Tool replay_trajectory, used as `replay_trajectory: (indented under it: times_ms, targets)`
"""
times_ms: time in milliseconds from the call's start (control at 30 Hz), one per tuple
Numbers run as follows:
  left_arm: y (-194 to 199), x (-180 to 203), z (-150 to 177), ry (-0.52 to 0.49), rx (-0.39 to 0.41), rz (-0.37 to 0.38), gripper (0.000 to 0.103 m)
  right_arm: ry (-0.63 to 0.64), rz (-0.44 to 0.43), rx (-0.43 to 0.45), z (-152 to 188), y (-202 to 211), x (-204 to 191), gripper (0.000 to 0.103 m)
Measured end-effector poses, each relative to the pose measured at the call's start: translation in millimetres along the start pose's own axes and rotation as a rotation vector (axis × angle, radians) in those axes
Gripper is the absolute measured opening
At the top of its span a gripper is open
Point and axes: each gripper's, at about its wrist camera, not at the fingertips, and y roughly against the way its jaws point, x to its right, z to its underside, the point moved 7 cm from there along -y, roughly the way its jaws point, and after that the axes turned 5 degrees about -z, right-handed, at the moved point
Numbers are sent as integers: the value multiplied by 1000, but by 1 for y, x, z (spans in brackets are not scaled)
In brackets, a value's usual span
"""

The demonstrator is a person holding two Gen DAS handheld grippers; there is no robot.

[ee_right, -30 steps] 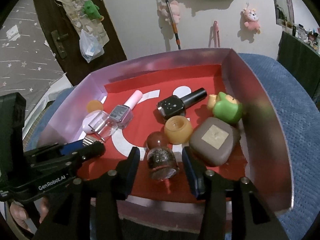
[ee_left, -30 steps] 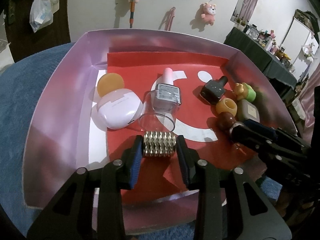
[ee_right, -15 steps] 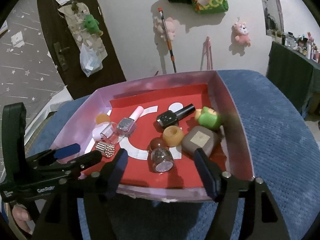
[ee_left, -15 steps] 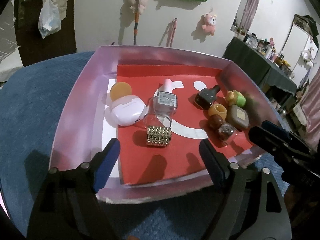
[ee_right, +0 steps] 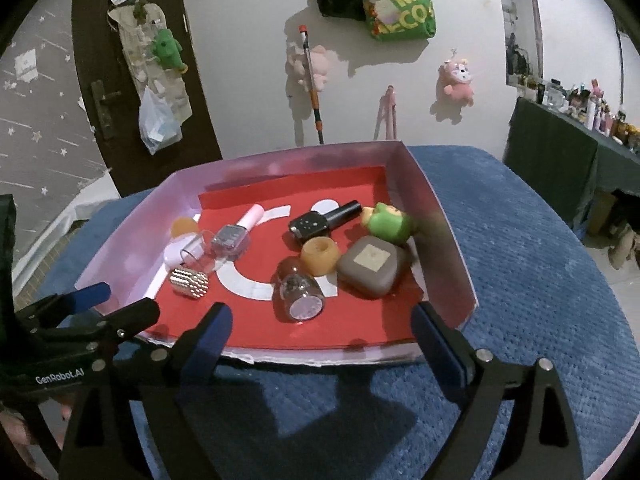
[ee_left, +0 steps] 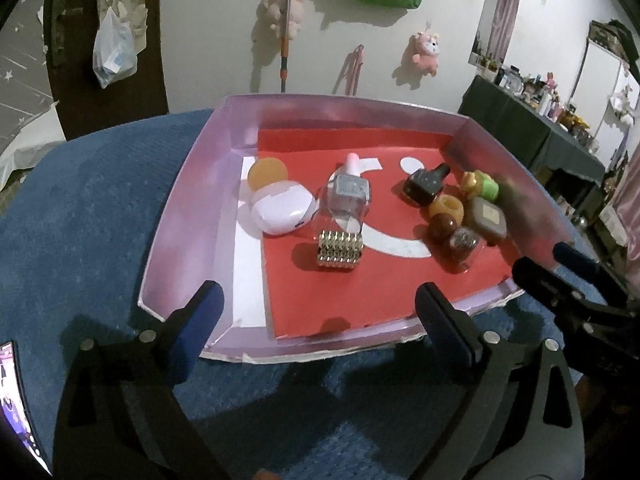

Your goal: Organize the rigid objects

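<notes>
A pink-walled box (ee_left: 188,208) (ee_right: 452,236) with a red floor lies on a blue cushion. Inside lie a gold studded cube (ee_left: 340,249) (ee_right: 189,283), a brown-capped glitter bottle (ee_left: 460,242) (ee_right: 298,292), a white case (ee_left: 282,208), a clear nail polish bottle (ee_left: 350,192) (ee_right: 236,234), a black bottle (ee_left: 426,182) (ee_right: 324,222), an amber ring (ee_left: 447,209) (ee_right: 320,255), a brown square case (ee_left: 486,216) (ee_right: 372,266) and a green toy (ee_left: 482,184) (ee_right: 386,222). My left gripper (ee_left: 318,318) is open and empty, outside the box's near wall. My right gripper (ee_right: 322,338) is open and empty, also outside the near wall.
An orange disc (ee_left: 267,174) sits in the box's far left corner. A phone screen (ee_left: 16,400) shows at the lower left. A dark table (ee_right: 560,148) with several bottles stands to the right. Soft toys and a bag hang on the wall behind.
Both grippers have opened, let go of the gold cube and the glitter bottle, and pulled back out of the box. Both objects now lie on the red floor.
</notes>
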Motion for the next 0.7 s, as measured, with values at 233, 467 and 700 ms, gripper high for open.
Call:
replay_trajectory:
  times_ms: [233,467,700]
  targets:
    - [-5,1,6,-21,-9,-22,98,14,27,-10,6,-5,2,93]
    - [-8,0,9,-10,-26,-10,98,30,28,-17,10,-8,0,93]
    - [-10,-1,9,-8,-29,-12,98,23,22,-17,10,-8,-1,93]
